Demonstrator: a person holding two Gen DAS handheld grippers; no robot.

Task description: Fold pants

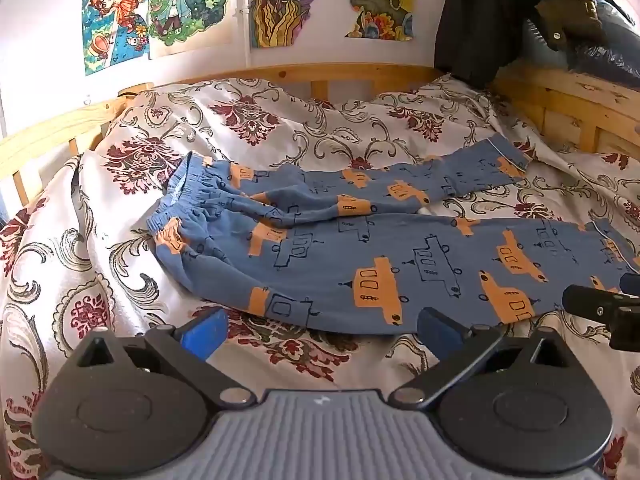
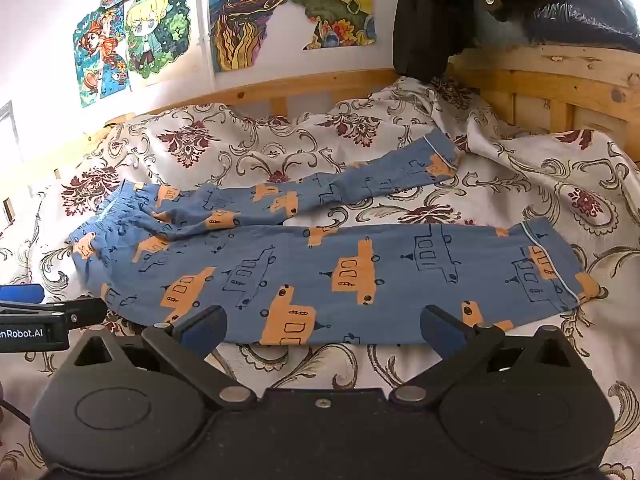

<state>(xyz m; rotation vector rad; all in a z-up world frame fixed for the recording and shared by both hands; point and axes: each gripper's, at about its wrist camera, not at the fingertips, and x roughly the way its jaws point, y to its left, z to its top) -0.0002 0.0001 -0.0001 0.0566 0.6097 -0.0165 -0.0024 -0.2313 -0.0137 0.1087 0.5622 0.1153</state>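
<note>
Blue pants (image 1: 340, 248) printed with orange cars lie spread flat on a floral bedcover (image 1: 72, 260), waistband at the left and both legs running right, the far leg angled away. The same pants (image 2: 340, 264) fill the middle of the right wrist view. My left gripper (image 1: 320, 330) is open, just short of the near leg's front edge, with nothing between its blue pads. My right gripper (image 2: 322, 330) is also open at the near leg's front edge, closer to the cuff end. Each gripper shows at the edge of the other's view.
A wooden bed frame (image 1: 332, 74) runs behind and along the right side. Dark clothing (image 1: 476, 28) hangs over the right rail. Colourful drawings (image 1: 160, 4) are pinned to the white wall. The floral cover (image 2: 540, 184) is wrinkled around the pants.
</note>
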